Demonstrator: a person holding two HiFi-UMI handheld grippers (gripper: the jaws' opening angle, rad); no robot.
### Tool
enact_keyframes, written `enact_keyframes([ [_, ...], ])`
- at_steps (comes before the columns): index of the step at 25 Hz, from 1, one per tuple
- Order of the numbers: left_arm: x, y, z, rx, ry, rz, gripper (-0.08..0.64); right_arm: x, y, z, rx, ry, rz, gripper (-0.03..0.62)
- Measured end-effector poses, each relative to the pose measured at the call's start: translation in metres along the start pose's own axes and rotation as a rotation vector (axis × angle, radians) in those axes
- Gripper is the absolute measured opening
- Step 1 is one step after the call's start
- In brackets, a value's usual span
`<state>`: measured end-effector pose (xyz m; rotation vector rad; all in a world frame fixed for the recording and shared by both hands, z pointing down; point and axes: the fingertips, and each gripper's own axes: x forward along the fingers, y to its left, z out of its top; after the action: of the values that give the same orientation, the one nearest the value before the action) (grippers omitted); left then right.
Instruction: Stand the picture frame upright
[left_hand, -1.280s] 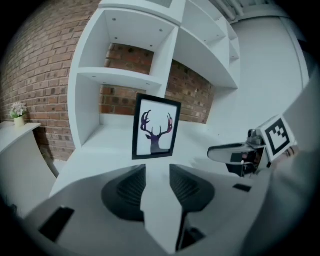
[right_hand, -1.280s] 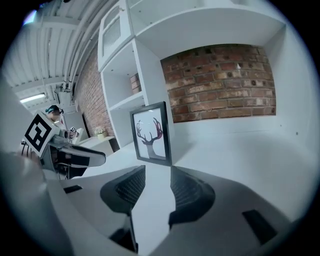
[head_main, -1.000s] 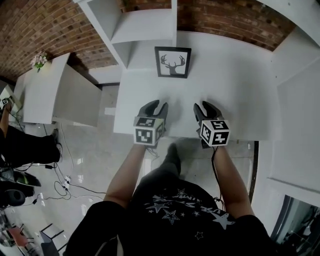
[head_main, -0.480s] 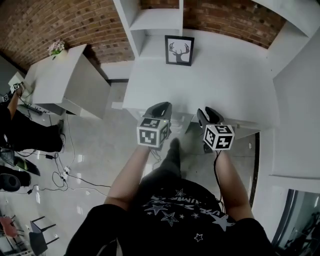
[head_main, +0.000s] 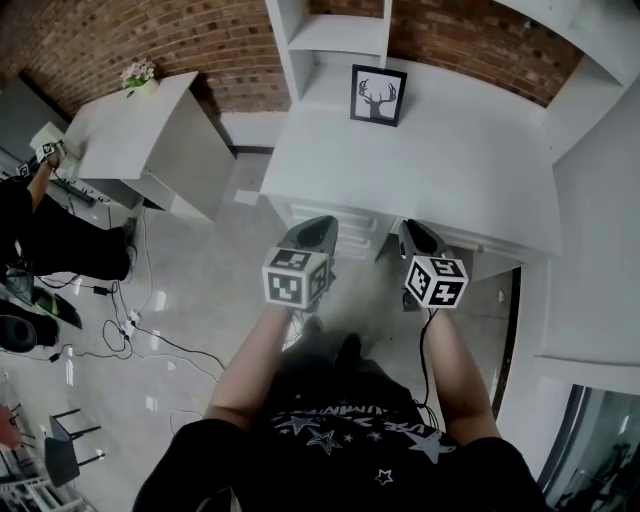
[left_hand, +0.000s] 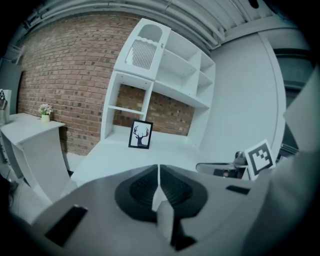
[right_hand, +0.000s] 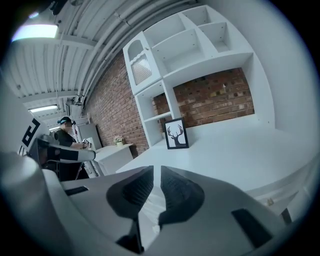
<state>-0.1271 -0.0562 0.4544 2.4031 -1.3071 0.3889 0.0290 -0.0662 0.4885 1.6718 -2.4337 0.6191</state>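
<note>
Picture frame with a black deer-head print is seen standing upright at the back of the white desk, its face turned toward the desk's front edge. It is placed just beside the white shelf unit that rises from the desk's back left part.

Both grippers are held off the front edge of the desk, above the grey floor, well apart from the frame. The left gripper has just been closing; its jaws are brought together with only a hairline seam between them, and nothing is held. The right gripper has just been closing too, but a narrow gap is left between its jaws, and nothing is caught in it.

A small flower pot is set on a white cabinet left of the desk.
</note>
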Motion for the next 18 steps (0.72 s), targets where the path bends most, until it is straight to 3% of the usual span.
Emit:
enact_keyframes([
  [10,-0.010,0.008,-0.007,-0.032,0.014,-0.059,0.026,-0.011,0.017,-0.005,0.017,0.020,-0.048,0.029],
  [18,-0.040,0.024,-0.010,-0.017,0.020,-0.128,0.026,-0.029,0.061,-0.018,0.002,0.038,-0.125,0.018],
])
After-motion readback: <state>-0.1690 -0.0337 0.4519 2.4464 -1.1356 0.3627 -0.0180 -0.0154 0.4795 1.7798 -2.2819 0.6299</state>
